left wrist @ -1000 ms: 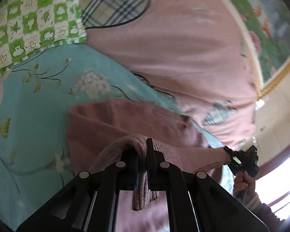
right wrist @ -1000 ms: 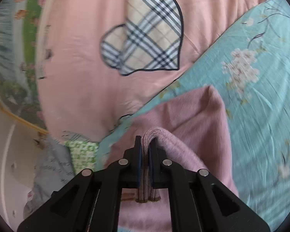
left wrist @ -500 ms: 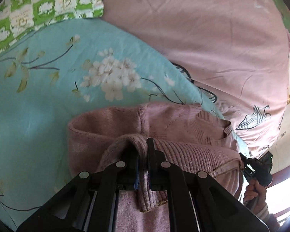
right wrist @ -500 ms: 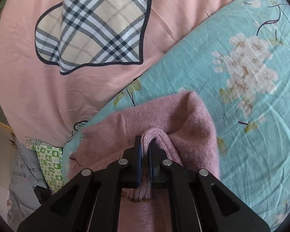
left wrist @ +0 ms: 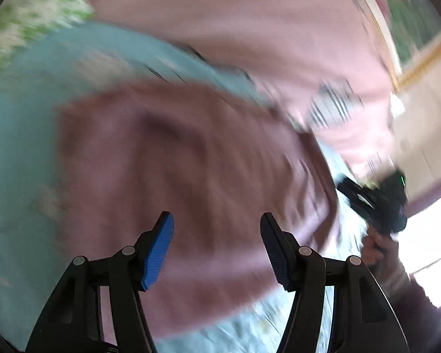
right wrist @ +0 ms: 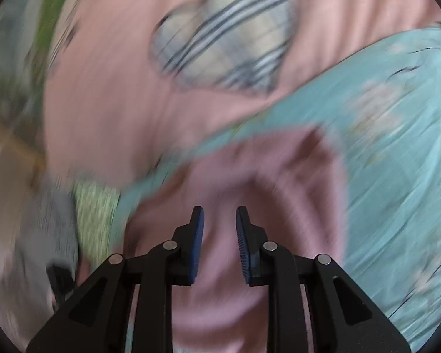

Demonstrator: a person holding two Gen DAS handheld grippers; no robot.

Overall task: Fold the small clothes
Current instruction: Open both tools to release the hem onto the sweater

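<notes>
Left wrist view: the left gripper (left wrist: pixel 216 248) is being held with jaws just spread wide, nothing pinched, over the pink sweater (left wrist: pixel 191 176) lying on the turquoise sheet (left wrist: pixel 17 153). The right gripper (right wrist: pixel 219 242) is being opened too, jaws parted narrowly, the sweater released beneath

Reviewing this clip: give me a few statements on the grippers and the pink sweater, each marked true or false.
1. The left gripper stands open with nothing pinched. True; its jaws have just been opening.
2. The right gripper grips a fold of the pink sweater. False: its jaws have just been opening, nothing pinched.
3. The sweater lies on a teal floral sheet. True.
4. The plaid heart is on the teal sheet. False: it is on the pink quilt.
</notes>
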